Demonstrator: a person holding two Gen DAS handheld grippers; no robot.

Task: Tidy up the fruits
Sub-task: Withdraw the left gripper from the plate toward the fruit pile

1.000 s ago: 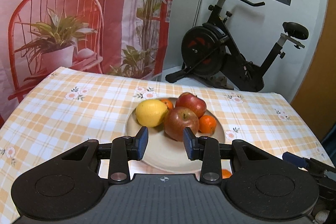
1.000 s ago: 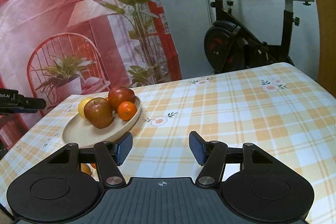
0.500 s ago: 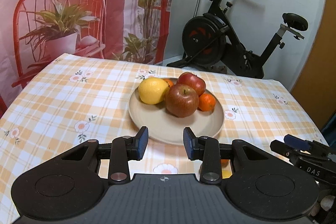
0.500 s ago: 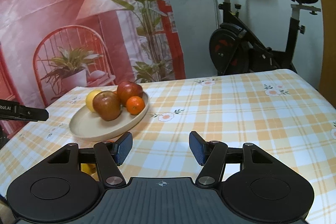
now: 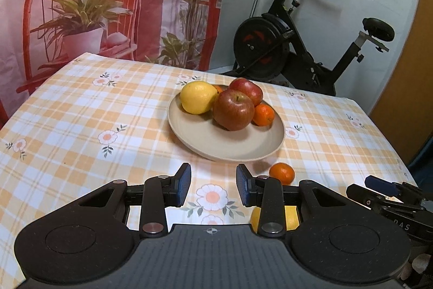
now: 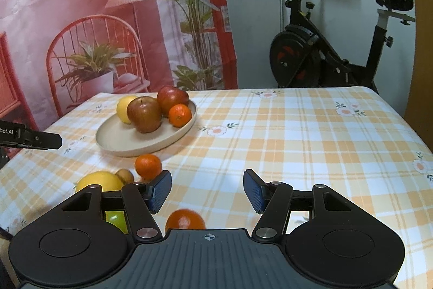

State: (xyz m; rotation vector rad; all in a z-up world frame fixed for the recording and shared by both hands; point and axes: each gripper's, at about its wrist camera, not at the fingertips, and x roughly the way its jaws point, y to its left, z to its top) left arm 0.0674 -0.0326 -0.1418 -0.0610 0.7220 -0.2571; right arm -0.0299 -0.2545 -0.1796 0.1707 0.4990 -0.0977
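Observation:
A beige plate (image 5: 238, 148) (image 6: 121, 142) holds a yellow lemon (image 5: 197, 97), two red apples (image 5: 233, 110) (image 6: 144, 114) and a small orange (image 5: 262, 114) (image 6: 180, 115). On the cloth in front of it lie a mandarin (image 5: 282, 173) (image 6: 148, 166), a yellow fruit (image 6: 98, 182) (image 5: 291, 218), a small brown fruit (image 6: 125, 176), a green fruit (image 6: 117, 221) and an orange (image 6: 185, 220). My left gripper (image 5: 213, 188) is open and empty, short of the plate. My right gripper (image 6: 207, 191) is open and empty above the loose orange.
The table has an orange-checked cloth (image 6: 297, 142). An exercise bike (image 5: 292, 45) stands behind it, beside a printed red backdrop (image 5: 81, 4). The right gripper's tip (image 5: 379, 184) shows at the left wrist view's right edge; the left gripper's tip (image 6: 29, 137) shows at the right wrist view's left edge.
Both grippers have pulled back and risen from the plate. The loose fruits in front of the plate have come into view. Both stay open.

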